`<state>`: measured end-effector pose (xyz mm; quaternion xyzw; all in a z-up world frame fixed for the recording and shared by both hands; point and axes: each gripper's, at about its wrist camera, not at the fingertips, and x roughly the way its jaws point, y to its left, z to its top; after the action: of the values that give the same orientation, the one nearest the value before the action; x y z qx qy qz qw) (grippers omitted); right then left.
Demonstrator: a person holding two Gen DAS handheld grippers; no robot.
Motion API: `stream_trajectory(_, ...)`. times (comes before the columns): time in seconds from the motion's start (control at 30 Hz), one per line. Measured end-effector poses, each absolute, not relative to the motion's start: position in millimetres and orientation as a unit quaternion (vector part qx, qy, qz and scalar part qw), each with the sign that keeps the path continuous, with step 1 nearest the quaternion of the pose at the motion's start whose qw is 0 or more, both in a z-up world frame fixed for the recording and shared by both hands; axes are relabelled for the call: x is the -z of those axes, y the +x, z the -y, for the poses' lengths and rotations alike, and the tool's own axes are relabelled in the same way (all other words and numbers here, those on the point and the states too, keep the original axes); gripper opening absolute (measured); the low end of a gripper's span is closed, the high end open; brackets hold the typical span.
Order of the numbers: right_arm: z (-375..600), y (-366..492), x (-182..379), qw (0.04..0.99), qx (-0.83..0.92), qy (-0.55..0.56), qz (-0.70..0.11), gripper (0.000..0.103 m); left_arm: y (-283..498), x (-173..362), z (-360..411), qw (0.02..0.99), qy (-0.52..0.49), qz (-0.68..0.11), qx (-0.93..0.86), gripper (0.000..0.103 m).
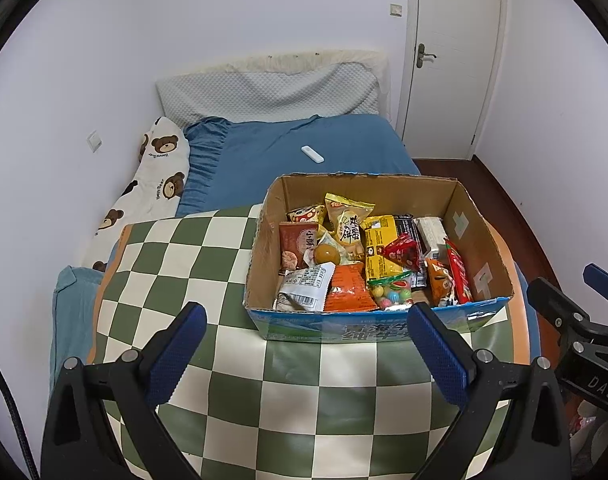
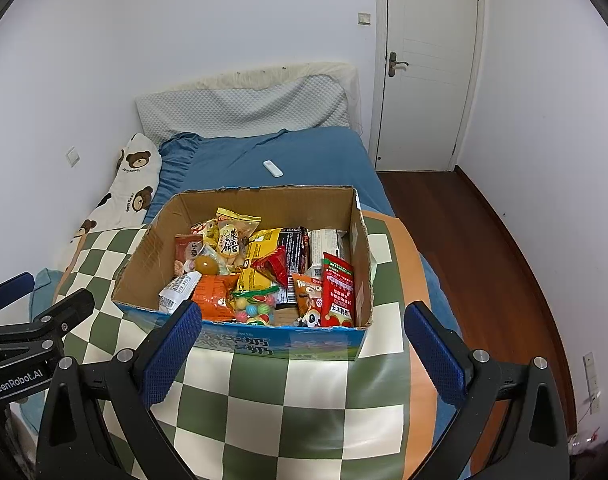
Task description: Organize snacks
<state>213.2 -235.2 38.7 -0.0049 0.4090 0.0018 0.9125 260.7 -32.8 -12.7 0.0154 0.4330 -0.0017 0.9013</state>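
all snacks i can see sit inside the cardboard box (image 1: 479, 240), none on the checkered tabletop (image 1: 232, 380) outside it, so i judge collecting is done or sorting hasn't begun; cannot tell which. inside it's a jumble: packets overlap, no rows, so tidying is left if that's the goal.

box sits on the tabletop at 12 o'clock from my right hand-held gripper (image 2: 303, 350) and about 1 o'clock from my left hand-held gripper (image 1: 307, 350). its long axis runs roughly 9 to 3 o'clock, slightly skewed, open top up, blue printed wall facing me.

red sachet (image 2: 337, 290) stands nearly upright against the 3 o'clock wall, long axis up, leaning a bit. yellow packet (image 1: 380, 250) lies with long axis 12 to 6. orange packet (image 1: 348, 290) lies flat near the 6 o'clock wall, beside the candy ball bag (image 1: 389, 291). white wrapper (image 1: 304, 286) lies at the 7 o'clock corner, tilted.

both hand-held grippers released, jaws spread wide, grasping nothing, hovering short of the box's near wall.

bed (image 1: 304, 148) behind at 12 o'clock with a white remote (image 1: 312, 154) on it.
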Motion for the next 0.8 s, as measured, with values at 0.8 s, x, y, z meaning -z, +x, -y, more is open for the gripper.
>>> stream_trajectory(0.8, 236.1, 213.8, -39.2, 0.913, -0.003, -0.005, -0.409, 0.103, 261.5, 11.2, 33.3, 0.903, 0.015, -0.43, 0.003, 0.103)
